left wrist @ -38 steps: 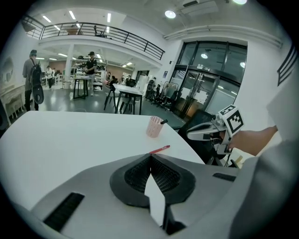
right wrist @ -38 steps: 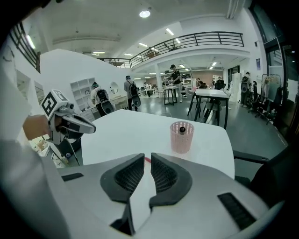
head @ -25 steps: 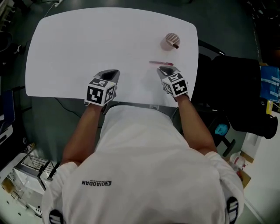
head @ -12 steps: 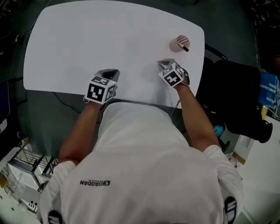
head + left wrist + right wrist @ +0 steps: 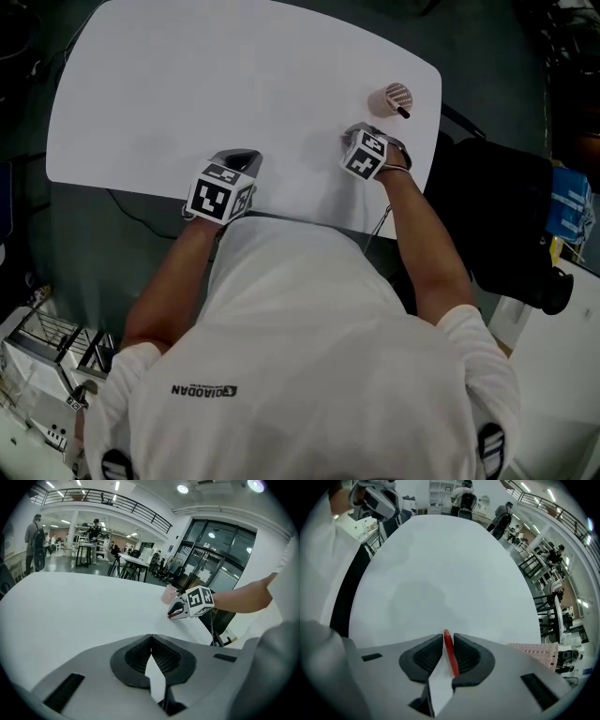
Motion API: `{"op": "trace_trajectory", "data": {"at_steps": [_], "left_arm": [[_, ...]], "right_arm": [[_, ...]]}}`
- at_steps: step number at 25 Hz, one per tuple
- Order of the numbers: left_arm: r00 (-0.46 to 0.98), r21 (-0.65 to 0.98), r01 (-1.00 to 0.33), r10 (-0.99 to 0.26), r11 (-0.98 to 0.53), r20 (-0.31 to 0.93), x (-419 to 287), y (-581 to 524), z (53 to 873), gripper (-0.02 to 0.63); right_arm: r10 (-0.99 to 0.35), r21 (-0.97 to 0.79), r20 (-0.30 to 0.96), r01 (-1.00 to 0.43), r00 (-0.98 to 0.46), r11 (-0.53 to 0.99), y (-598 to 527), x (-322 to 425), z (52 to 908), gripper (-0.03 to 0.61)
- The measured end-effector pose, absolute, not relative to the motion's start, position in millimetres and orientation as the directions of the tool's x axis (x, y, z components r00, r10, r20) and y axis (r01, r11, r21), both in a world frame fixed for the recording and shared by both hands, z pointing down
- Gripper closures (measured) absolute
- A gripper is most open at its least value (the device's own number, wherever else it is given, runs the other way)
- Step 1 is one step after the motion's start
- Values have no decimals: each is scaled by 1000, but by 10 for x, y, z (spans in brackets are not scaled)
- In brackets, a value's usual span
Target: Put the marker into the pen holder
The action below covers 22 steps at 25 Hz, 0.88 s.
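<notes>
The red marker (image 5: 449, 654) stands pinched between the jaws of my right gripper (image 5: 448, 641), its tip poking out ahead over the white table (image 5: 225, 84). In the head view the right gripper (image 5: 355, 136) sits near the table's right front edge, a short way in front of the pink mesh pen holder (image 5: 394, 97), which has a dark pen in it. The holder's rim (image 5: 534, 649) also shows just right of the right jaws. My left gripper (image 5: 240, 161) rests at the front edge, shut and empty (image 5: 151, 641). It sees the right gripper (image 5: 186, 609) and holder (image 5: 169, 594).
A black chair (image 5: 497, 202) stands off the table's right edge. A wire rack (image 5: 47, 342) is on the floor at lower left. The person's white shirt (image 5: 300, 356) fills the foreground. Other people and desks stand far behind.
One second ago the marker lay on the table just beyond the right gripper. The right gripper has moved forward and shut on it. The left gripper has stayed put.
</notes>
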State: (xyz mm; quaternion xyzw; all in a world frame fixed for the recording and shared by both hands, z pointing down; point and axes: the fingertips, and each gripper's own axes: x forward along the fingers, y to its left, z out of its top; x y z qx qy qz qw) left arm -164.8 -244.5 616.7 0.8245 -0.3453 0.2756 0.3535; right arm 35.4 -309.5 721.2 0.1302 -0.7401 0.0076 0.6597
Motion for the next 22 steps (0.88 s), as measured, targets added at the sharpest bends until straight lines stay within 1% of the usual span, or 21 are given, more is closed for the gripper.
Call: {"op": "trace_trajectory", "data": {"at_steps": [3,7,10,15,18,22], "left_arm": [[614,398,-762,-372,-511,697,-1649,-2425,6185,586],[620,399,-755,-368,-520,693,-1629,-2387,6175,586],[622,392,-751,-369,-531,691,-1618,-2390,6151,586],[624,385,-748,-373,-541,687,-1580,-2386,6102,586],[625,379,-745,-375,-550,685,-1490,-2355,6079,586],[613,361,-752,-384,-552,690,-1364,-2391,6045,586]], "right_arm": [[-166,151,982,-164,-86,975,-3087,330,7230,494],[-164,149,982,-150,-90,977,-3079,301,7230,497],[-174,151,977,-183,-119,971,-3064,252,7169,511],[-228,187,956,-217,-184,958,-3048,169,6900,512],[-292,221,924,-279,-246,935,-3052,172,6635,512],[-397,216,854,-464,-338,859,-3107,271,6220,512]]}}
